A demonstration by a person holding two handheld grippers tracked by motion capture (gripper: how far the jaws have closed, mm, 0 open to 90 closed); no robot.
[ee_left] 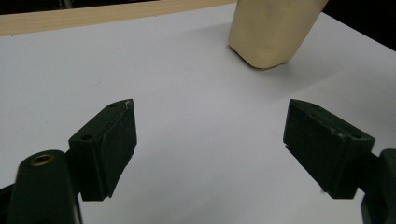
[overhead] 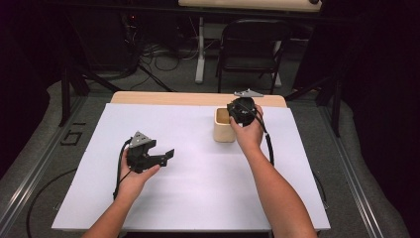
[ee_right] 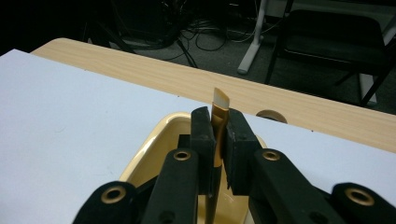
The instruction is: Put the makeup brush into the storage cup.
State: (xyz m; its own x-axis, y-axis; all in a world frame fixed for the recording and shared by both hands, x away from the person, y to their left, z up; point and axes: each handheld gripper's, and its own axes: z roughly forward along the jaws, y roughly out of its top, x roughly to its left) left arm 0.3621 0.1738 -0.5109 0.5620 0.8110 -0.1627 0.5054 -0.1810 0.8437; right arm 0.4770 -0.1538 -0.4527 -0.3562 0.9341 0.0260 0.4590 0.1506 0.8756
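Observation:
A flat brush with a gold ferrule and pale bristles stands upright between the pads of my right gripper, which is shut on it. Below the jaws lies the mouth of a cream cup. From the high view the right gripper hovers over the cup at the back of the white sheet. My left gripper is held low over the sheet's left half, jaws open and pointing right. In the left gripper view its jaws stand wide apart with nothing between them, and the cup lies ahead.
A white sheet covers most of the wooden table. Behind the table stand a black folding chair and a desk leg, with cables on the floor. Each gripper trails a black cable over the sheet.

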